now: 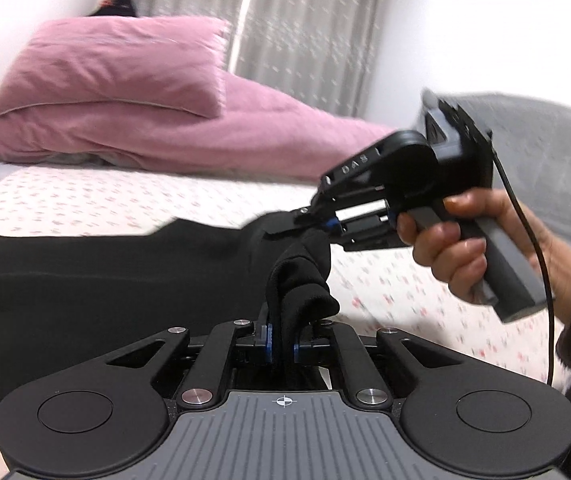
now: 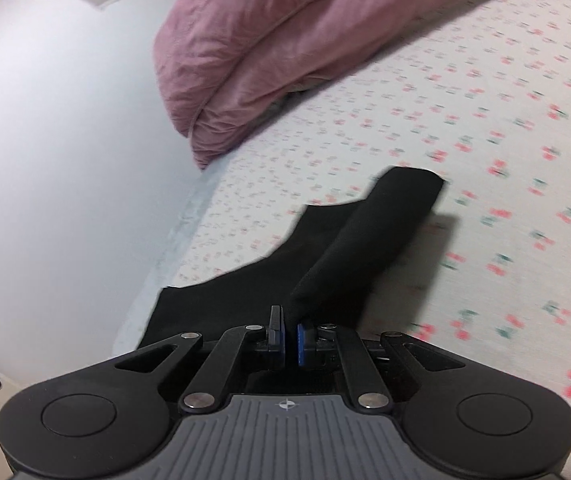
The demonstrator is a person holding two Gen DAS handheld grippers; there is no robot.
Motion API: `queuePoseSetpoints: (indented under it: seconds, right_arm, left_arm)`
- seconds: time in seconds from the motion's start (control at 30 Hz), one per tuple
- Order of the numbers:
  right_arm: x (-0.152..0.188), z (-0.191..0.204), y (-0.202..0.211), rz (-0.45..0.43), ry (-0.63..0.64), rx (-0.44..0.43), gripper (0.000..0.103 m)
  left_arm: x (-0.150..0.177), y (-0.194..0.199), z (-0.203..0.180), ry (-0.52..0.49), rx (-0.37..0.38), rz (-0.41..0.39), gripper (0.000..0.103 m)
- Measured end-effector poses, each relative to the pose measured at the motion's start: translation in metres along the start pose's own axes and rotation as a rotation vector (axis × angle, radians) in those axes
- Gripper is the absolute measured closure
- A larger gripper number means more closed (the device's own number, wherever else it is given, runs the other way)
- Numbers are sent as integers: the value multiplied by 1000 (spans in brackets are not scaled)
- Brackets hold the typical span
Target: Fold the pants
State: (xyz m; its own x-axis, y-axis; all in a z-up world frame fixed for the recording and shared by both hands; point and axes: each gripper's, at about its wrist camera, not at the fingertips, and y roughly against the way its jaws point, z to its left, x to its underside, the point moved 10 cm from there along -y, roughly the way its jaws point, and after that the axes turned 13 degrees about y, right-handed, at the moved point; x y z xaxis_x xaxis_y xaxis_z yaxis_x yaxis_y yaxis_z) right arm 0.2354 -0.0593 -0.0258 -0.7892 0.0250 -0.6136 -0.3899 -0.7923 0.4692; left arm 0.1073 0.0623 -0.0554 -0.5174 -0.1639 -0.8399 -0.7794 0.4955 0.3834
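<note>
Pants [image 1: 85, 280] are black and sprawl across the left and middle of the left wrist view, lying on a sheet [image 1: 65, 208] with little red flowers. Behind them, far left to middle, a pink pillow [image 1: 117, 68] sits on top of a pink duvet [image 1: 245, 136], with grey curtains [image 1: 305, 28] past that and something dark up by the wall that's too blurry to make out. Dead center at the bottom, the left gripper [image 1: 283, 346] has its jaws pinched nearly together on a bunched-up fold of the pants, which humps up right in front of the lens and blocks the view of the cloth beyond it. Just up and right of that, the right gripper [image 1: 317, 222] comes in from the right, its tips down in the same black cloth, though from here it's kinda hard to see how tight it is. The right hand [image 1: 453, 248] is wrapped round its grey handle, a black cable hanging off the back, and a grey blanket [image 1: 545, 148] sits behind. In the right wrist view, a white wall [image 2: 57, 140] fills the left, the pillow and duvet are top middle, and the pants run from the jaws out to a cuff [image 2: 409, 184] lifted a bit off the sheet with a shadow under it. The jaws there have only a narrow gap, blue pads [image 2: 301, 344] showing, with cloth coming out from between them, so it's clamped on the pants. Flowery sheet fills the whole right side, pretty motion-blurred.
</note>
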Motion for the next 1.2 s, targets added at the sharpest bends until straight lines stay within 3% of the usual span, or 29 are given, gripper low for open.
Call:
queuePoseSetpoints:
  seconds: [0.3,0.8,1.07,1.2]
  right_arm:
    - [-15,73,-57,39,114,-47,95]
    - [-1,167,-167,138,161,-156,95]
    - [6,207,-225,179,137,-198,95]
    - [12,213,-243,202,121,-197,90]
  left_arm:
    - [-40,39,57,179,-88,-100,97]
    - [-74,107,175,514,-273,-239,97]
    - [-80,138,239,644,-423,-322,97]
    - [-74,147,262,684,-516,-309,96]
